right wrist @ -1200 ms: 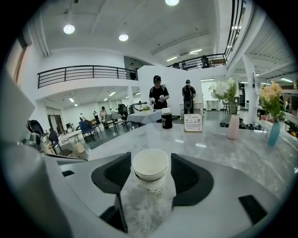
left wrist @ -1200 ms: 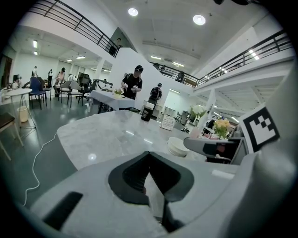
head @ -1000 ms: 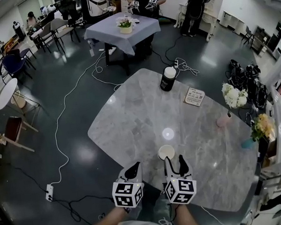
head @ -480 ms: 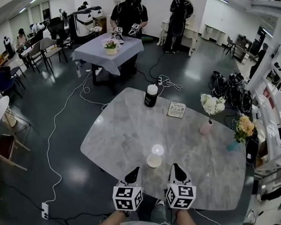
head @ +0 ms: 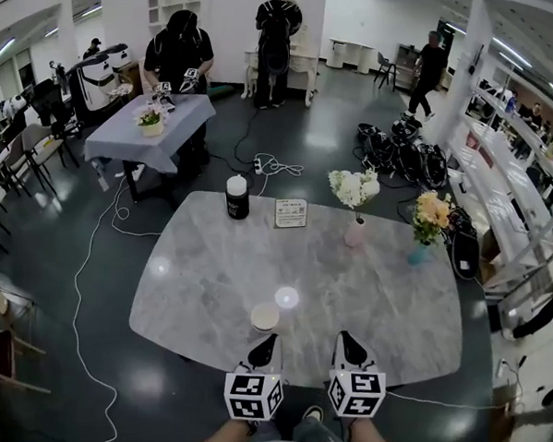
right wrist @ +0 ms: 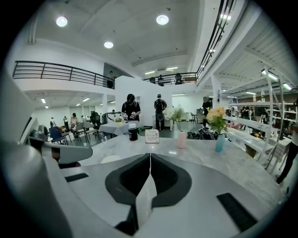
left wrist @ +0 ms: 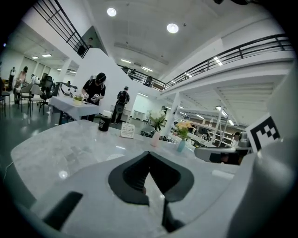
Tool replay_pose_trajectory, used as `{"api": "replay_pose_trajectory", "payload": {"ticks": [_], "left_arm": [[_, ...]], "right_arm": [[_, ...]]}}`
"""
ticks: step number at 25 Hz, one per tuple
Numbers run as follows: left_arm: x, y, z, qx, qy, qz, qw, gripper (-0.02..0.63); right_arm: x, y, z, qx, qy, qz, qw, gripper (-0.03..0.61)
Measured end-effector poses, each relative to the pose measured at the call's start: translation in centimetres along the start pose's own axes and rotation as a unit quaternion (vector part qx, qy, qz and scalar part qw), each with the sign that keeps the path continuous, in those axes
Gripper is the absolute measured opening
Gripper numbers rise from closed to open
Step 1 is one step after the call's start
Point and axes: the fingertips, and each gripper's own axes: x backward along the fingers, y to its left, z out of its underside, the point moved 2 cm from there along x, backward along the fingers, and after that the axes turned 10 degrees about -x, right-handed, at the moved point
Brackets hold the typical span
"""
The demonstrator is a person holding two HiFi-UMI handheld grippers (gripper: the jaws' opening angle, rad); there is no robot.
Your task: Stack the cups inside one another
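Quick status from my end: both grippers are clenched, with nothing in either one. The left gripper (head: 266,342) has its jaws pressed together at the tips, and its own view shows only bare tabletop past them. It's the same with the right gripper (head: 344,338): the jaws are flat against each other and nothing is pinched between them. They sit side by side, a little apart, over the near edge of the table (head: 205,265), and both point toward the far edge.

The cup (head: 265,317) stands upright on the table close to the near edge, just beyond the tip of the left gripper. I can't tell if there's a gap between them. From above I only get one pale rim, so I can't say how many cups are nested in there.

Other stuff on the table:
- A black bottle (head: 237,197) with a white cap stands by the far edge.
- A small card (head: 291,213) is just to the right of the bottle.
- A pink vase (head: 356,232) of white flowers comes next.
- A blue vase (head: 417,253) of orange flowers stands toward the right edge.

All of that is well apart from the cup.
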Motion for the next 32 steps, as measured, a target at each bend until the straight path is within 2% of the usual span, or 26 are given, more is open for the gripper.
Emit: {"api": "replay_pose_trajectory", "payload": {"ticks": [8,15,19,25,32], "left_arm": [[-1.8,-7.7,1.0,-0.024,0.009,0.047,0.9985,0.002],[-0.5,-12.0,1.8,-0.036,0.021,0.025,0.9988,0.002],[-0.1,-13.1,1.0,-0.039,0.009,0.014,0.9991,0.002],[0.0,-13.8,0.5,-0.054,0.002,0.024,0.9983,0.002],[0.0,-13.4,0.5,-0.051,-0.004,0.019,0.9985,0.002]], "right_arm": [[4.7,-6.4,0.5,-0.035,-0.017,0.038,0.999,0.011],[8.0,-9.7,2.1,-0.097,-0.004,0.02,0.995,0.011],[7.8,-9.7,1.0,-0.094,-0.014,-0.004,0.995,0.011],[7.7,-9.2,-0.3,-0.095,-0.031,-0.011,0.995,0.011],[7.4,-8.7,-0.8,-0.088,-0.034,-0.024,0.995,0.011]]}}
